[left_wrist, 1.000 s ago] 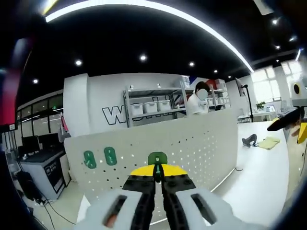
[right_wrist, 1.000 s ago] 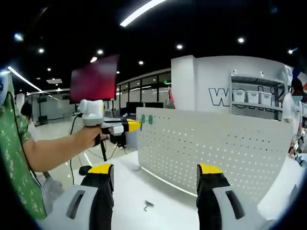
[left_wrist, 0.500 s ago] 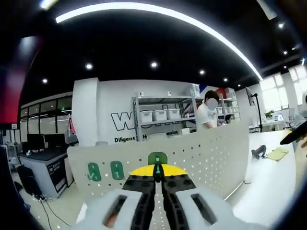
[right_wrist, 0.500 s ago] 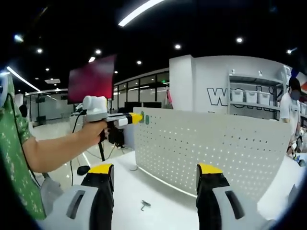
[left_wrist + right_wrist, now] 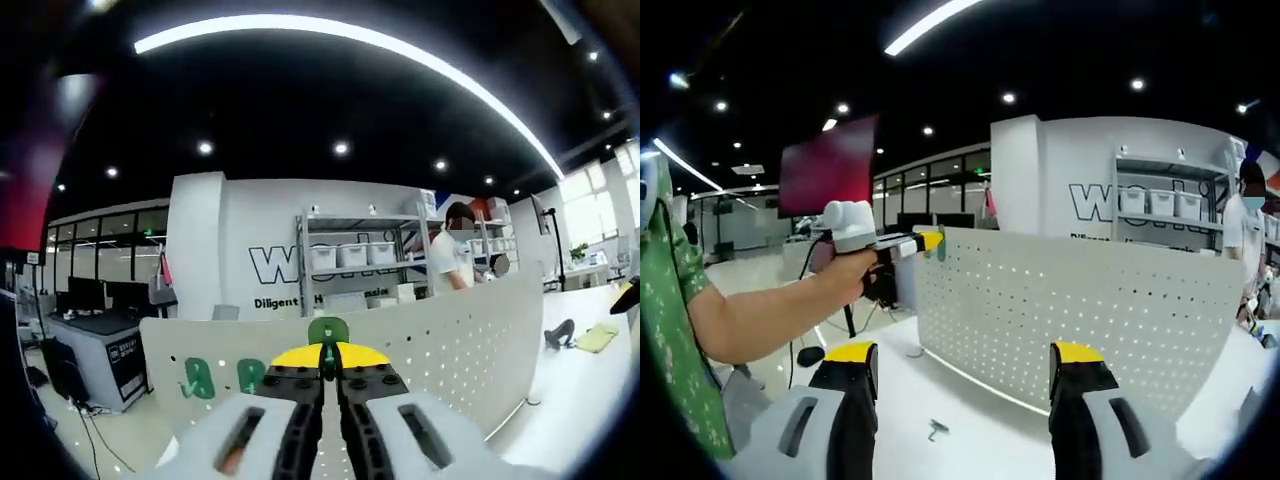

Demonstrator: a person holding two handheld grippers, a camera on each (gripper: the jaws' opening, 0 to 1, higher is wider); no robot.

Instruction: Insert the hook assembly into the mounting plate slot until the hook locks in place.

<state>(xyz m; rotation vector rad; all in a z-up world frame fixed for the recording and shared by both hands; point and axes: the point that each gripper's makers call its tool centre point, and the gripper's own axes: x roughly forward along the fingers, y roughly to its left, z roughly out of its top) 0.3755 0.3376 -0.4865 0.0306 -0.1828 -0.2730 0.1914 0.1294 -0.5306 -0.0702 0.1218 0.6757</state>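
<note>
My left gripper (image 5: 328, 354) is shut on a green hook (image 5: 327, 331), whose rounded top sticks up between the yellow jaw tips. Just ahead stands the white perforated mounting plate (image 5: 440, 340), upright, with two more green hooks (image 5: 198, 378) fixed near its upper left corner. In the right gripper view a person's hand holds the left gripper (image 5: 925, 241) up against the top left corner of the plate (image 5: 1080, 310). My right gripper (image 5: 963, 375) is open and holds nothing, low over the white table in front of the plate.
A small metal hook (image 5: 934, 431) lies on the white table (image 5: 970, 410) in front of the plate. The person's arm and green sleeve (image 5: 670, 300) cross the left. Behind the plate stand shelves (image 5: 350, 255) and another person (image 5: 458, 258).
The left gripper with the green hook has moved right, up to the plate's top left corner. My right gripper has stayed put.
</note>
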